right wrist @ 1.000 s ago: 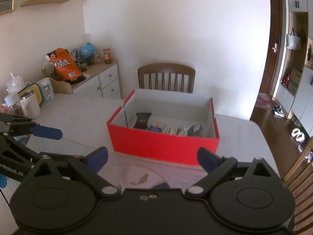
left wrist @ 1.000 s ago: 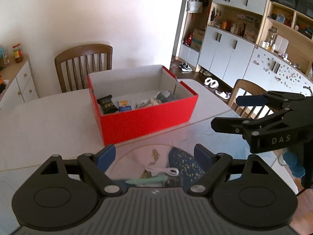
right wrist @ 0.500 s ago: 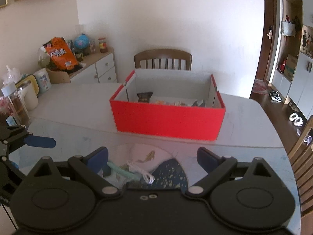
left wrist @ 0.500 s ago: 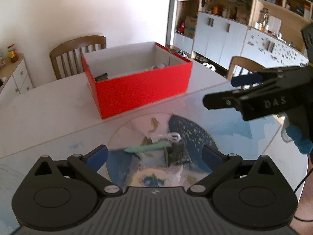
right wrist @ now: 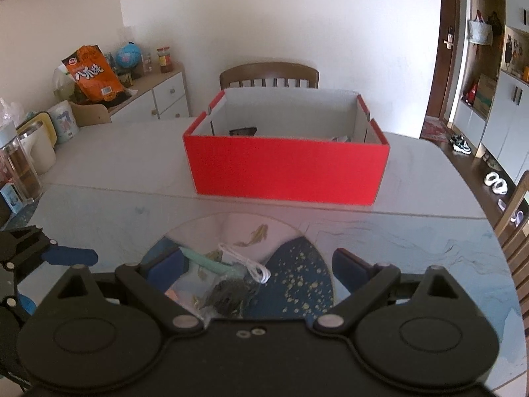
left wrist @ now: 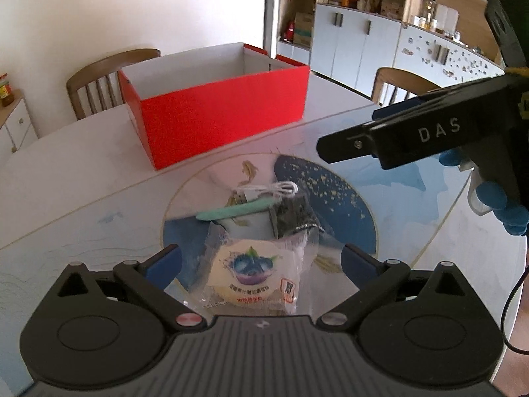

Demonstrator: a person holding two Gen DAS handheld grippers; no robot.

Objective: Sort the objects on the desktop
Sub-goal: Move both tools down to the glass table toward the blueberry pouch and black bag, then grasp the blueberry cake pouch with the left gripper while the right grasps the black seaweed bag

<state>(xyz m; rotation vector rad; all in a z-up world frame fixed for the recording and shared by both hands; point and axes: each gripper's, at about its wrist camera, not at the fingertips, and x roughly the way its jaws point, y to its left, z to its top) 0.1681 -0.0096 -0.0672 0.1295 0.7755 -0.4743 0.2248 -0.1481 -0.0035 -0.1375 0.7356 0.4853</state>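
Observation:
A red box (left wrist: 224,112) stands on the table beyond a small pile of objects; it also shows in the right wrist view (right wrist: 287,173). The pile holds a clear blueberry snack packet (left wrist: 254,271), a mint green stick (left wrist: 241,211), a white cable (left wrist: 267,191) and a dark packet (left wrist: 292,215). My left gripper (left wrist: 261,261) is open, its fingers either side of the blueberry packet. My right gripper (right wrist: 259,264) is open above the dark packet (right wrist: 228,294) and white cable (right wrist: 248,263). The right gripper also shows from the side in the left wrist view (left wrist: 413,139).
Wooden chairs stand behind the box (right wrist: 269,74) and at the table's right (left wrist: 403,82). A sideboard (right wrist: 148,99) with an orange snack bag (right wrist: 94,74) is at the left, with cups and a bottle (right wrist: 20,165) on the table's left edge. Cabinets (left wrist: 363,39) line the right wall.
Both grippers have dropped and drawn back from the red box toward the pile on the round mat. The blueberry packet has come into view between the left fingers. Both stay open.

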